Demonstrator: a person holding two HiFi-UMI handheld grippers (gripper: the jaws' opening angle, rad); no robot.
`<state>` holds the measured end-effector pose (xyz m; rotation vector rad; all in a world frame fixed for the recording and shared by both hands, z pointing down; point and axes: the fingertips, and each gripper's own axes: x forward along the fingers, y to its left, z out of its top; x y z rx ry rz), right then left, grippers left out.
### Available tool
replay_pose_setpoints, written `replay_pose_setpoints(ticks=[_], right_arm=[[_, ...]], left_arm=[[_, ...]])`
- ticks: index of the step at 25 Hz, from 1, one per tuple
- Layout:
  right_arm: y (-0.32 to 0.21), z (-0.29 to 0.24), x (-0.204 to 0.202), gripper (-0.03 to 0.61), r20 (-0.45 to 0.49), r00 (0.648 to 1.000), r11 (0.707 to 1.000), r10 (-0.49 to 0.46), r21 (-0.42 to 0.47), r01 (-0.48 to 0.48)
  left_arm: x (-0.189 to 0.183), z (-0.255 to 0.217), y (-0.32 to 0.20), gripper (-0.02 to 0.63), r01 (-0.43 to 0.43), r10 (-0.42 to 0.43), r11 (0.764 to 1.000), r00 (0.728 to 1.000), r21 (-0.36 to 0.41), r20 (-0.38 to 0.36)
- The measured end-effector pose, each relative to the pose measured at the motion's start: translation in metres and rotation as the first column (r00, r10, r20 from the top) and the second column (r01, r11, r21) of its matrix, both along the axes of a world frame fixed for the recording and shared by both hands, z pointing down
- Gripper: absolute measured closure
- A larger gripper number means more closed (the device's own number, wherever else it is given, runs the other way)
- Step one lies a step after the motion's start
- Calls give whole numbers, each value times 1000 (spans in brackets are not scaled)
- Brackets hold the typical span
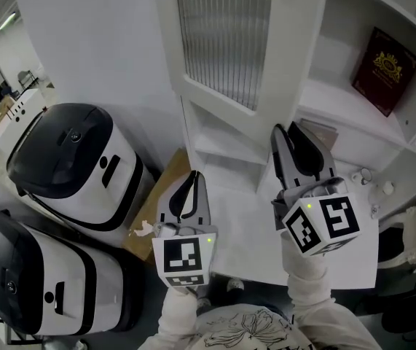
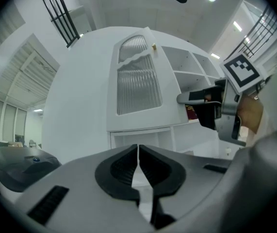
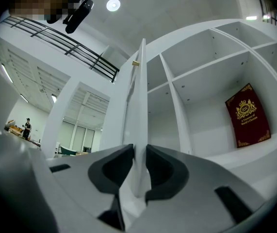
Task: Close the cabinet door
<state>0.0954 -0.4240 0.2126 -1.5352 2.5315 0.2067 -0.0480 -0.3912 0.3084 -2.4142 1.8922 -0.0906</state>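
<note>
The cabinet door (image 3: 139,125) stands swung open, edge-on to the right gripper view, its free edge running straight up between that gripper's two jaws. In the head view it hangs at the far middle of the scene, with a tall ribbed glass pane (image 1: 221,39) set in its white frame. A small gold knob (image 3: 135,63) sits high on its edge. The right gripper (image 3: 137,155) pinches this edge near the door's lower part, both dark pads pressed against the white panel from either side.

To the right of the door the cabinet (image 1: 317,100) lies open, showing white shelves and upright dividers. A dark red book (image 1: 384,70) with a gold crest leans upright against the back of one compartment at the far right.

The left gripper (image 1: 191,177) hovers nearer and to the left of the right one, apart from the door and pointing toward the cabinet's lower part. Its jaws are pressed together with nothing between them. The marker cubes of both grippers face the head camera, and white sleeves show below them.

On the floor at the left stand two rounded white machines with black tops, one farther (image 1: 73,162) and one nearer (image 1: 36,279). A brown cardboard piece (image 1: 157,206) lies between them and the cabinet.
</note>
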Motion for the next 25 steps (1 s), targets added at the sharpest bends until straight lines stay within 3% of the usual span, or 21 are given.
replay_pose_setpoints(ticks=[25], right_arm=[[-58, 1, 41, 480, -6, 996, 996, 86, 26, -86]], left_arm=[[43, -2, -60, 603, -24, 24, 1000, 1000, 4, 8]])
